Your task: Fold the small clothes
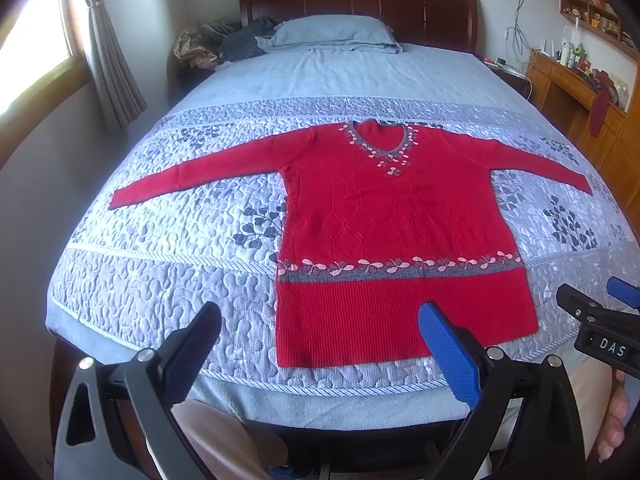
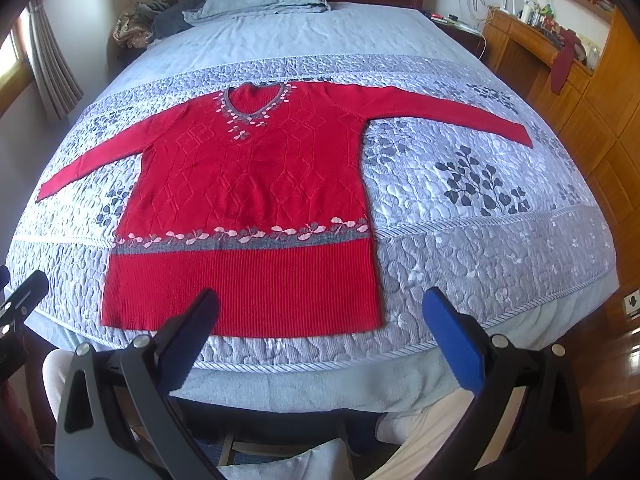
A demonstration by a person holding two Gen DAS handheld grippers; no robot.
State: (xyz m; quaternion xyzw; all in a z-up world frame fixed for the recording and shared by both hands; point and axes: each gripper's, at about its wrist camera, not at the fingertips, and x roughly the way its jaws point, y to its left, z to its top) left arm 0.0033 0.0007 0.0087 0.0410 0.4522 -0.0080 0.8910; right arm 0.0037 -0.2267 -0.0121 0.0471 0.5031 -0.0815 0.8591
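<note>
Bed fills both views, headboard at top, covered by a quilted grey-blue quilt with dark leaf prints; pillow at upper centre. Sweater lies flat on the quilt, centre of the left wrist view, centre-left of the right wrist view. Its long body axis runs top to bottom of frame: neck toward the headboard, hem toward the lower edge, front side up. Sleeves spread straight out left and right, angled slightly down toward the cuffs. Red knit, diamond relief pattern on the body, grey V-neck trim with pink leaf motifs, a grey band with pink leaves across the lower body, ribbed red hem below it. No visible folds. Left gripper at bottom of its view, fingers wide apart, nothing between them, above the hem. Right gripper likewise spread wide and empty, at the sweater's lower right corner.
</note>
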